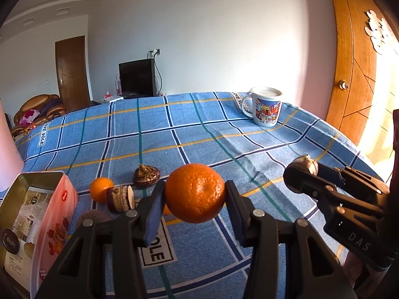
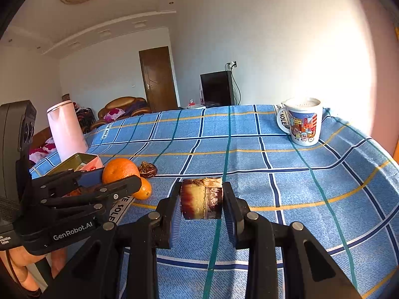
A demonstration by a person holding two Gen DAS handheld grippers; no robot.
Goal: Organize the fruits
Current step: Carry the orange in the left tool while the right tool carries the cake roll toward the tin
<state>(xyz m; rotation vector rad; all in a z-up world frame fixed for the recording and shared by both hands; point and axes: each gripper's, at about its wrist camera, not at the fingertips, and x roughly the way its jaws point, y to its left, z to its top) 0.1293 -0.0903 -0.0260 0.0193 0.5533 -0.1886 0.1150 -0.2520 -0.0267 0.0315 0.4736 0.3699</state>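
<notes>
Left tongs [image 1: 195, 194] clamp an orange [image 1: 195, 192]; right tongs [image 2: 202, 199] clamp what may be a water chestnut [image 2: 201, 198]. Three fruits remain beside the open tin [image 1: 37, 214] at the table's [image 1: 224, 134] near left corner.

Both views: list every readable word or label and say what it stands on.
"LOVE SOLE": tablecloth labels.
"GenRobot.AI": left tongs body.
"DAS": right tongs body, cut off at the edge.
Tin print: too small.
Mug picture: no legible words.

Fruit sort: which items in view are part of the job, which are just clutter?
Job:
- large orange in left tongs
- cut brown piece in right tongs
- small orange
- cut chunk
- dark bulb
- open tin

Clutter:
- mug
- white kettle
- TV
</notes>
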